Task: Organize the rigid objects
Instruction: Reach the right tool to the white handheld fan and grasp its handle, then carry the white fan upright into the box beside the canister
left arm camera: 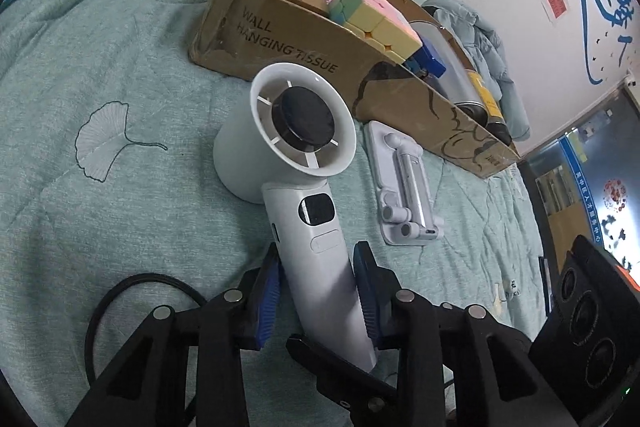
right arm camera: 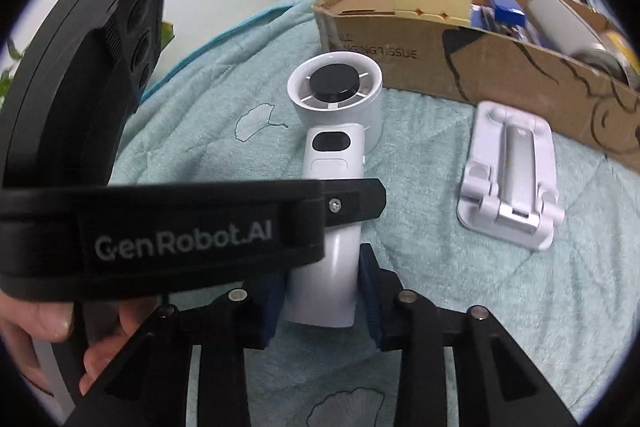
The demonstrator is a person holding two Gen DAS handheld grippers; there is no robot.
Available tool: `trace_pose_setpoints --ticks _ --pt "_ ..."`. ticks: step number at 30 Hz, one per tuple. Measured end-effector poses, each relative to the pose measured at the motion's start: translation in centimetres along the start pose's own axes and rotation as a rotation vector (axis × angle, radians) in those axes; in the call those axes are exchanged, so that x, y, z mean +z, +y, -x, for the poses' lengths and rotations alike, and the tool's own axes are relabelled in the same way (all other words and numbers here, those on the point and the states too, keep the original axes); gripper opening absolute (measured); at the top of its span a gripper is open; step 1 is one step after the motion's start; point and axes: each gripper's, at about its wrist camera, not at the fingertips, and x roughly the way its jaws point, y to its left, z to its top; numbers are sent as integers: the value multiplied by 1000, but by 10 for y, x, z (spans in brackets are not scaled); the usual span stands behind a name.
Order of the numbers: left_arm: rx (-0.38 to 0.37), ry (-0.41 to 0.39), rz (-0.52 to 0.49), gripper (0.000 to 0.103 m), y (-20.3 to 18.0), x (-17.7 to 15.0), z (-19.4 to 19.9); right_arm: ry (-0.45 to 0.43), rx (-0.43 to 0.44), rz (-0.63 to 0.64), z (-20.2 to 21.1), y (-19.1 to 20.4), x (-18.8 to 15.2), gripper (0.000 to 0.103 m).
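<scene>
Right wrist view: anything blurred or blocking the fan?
Right wrist view: the left gripper's black body crosses the fan handle, close and slightly soft; the box edges are blurred and bent by the fisheye. Left wrist view: the fan is sharp, evenly lit, no glare.

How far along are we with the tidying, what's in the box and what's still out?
Done: a pastel puzzle cube, blue item and can sit in the cardboard box. In hand: the left gripper and right gripper both clamp the white handheld fan. Left: the folded white phone stand still lies on the blanket.
</scene>
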Motion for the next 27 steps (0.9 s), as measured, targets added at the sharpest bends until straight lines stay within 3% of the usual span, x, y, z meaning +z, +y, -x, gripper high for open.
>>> trace_pose_setpoints --ticks 8,15,22,27 --pt "-21 -70 -66 31 -38 8 22 -92 14 -29 35 -9 -1 33" --pt "-18 -141 -174 31 -88 42 43 -230 -3 -22 72 -22 26 33" --pt "-13 -149 -264 31 -132 92 38 -299 -44 -26 86 -43 60 33" --pt "-34 -111 -287 31 -158 156 18 -297 -84 -43 94 -70 101 33"
